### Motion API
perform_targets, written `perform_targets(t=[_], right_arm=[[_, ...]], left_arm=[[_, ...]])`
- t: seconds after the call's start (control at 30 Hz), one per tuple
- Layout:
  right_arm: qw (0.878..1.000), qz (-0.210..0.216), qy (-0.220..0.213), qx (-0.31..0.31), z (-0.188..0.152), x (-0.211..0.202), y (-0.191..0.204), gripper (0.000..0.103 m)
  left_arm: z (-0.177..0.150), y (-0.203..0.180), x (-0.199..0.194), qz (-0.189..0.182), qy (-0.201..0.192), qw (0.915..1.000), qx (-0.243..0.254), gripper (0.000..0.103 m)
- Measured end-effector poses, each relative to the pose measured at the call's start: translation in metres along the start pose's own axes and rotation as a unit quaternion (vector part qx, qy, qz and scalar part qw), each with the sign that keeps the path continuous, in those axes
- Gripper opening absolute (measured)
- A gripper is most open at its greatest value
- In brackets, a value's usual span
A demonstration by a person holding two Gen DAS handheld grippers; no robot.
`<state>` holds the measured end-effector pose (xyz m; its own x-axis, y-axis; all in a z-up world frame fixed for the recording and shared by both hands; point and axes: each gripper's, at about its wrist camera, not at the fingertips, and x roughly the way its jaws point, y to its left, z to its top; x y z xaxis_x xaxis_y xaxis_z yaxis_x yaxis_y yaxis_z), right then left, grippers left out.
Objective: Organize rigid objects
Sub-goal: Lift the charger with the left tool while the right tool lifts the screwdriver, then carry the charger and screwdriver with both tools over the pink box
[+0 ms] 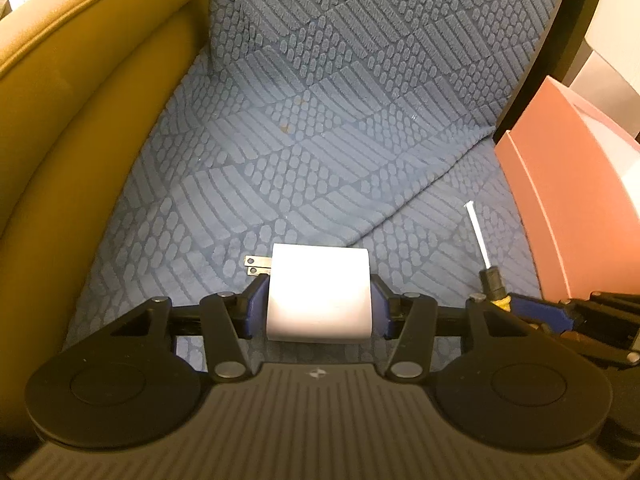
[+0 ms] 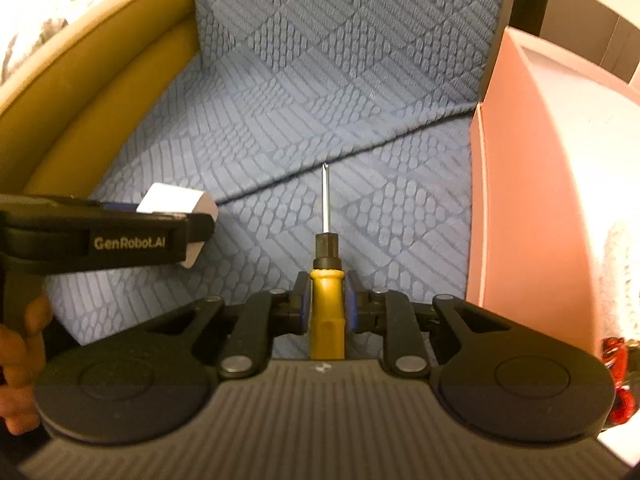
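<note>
My left gripper (image 1: 319,300) is shut on a white plug adapter (image 1: 319,296) with two metal prongs pointing left, held just above the blue patterned cloth (image 1: 320,120). My right gripper (image 2: 327,300) is shut on the yellow handle of a screwdriver (image 2: 327,304); its black collar and metal shaft point forward over the cloth. The screwdriver also shows at the right of the left wrist view (image 1: 480,240). The left gripper with the adapter (image 2: 176,200) shows at the left of the right wrist view.
A pink open box (image 2: 520,200) stands at the right, also in the left wrist view (image 1: 560,200). A mustard-yellow sofa arm (image 1: 80,120) curves along the left. A black frame post (image 1: 560,20) rises at the back right. Something red (image 2: 618,376) lies at the far right.
</note>
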<state>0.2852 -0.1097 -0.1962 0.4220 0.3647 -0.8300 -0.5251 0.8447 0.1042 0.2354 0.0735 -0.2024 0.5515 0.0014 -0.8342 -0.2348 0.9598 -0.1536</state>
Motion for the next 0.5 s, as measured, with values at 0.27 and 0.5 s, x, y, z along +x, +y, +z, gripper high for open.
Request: perform_targets(t=[0.27,0.5], right_arm=[[0.999,0.006,-0.04,0.005,0.011,-0.033,-0.002,0.022],[0.997,0.015,-0.072,0.017,0.014,-0.073,-0.011,0.021]], left_arm=[[0.002,-0.008,-0.031,-0.009,-0.025,0.9996,-0.004,0.057],[-0.002,-0.023,-0.067,-0.021,-0.044,0.9986,-0.019,0.057]])
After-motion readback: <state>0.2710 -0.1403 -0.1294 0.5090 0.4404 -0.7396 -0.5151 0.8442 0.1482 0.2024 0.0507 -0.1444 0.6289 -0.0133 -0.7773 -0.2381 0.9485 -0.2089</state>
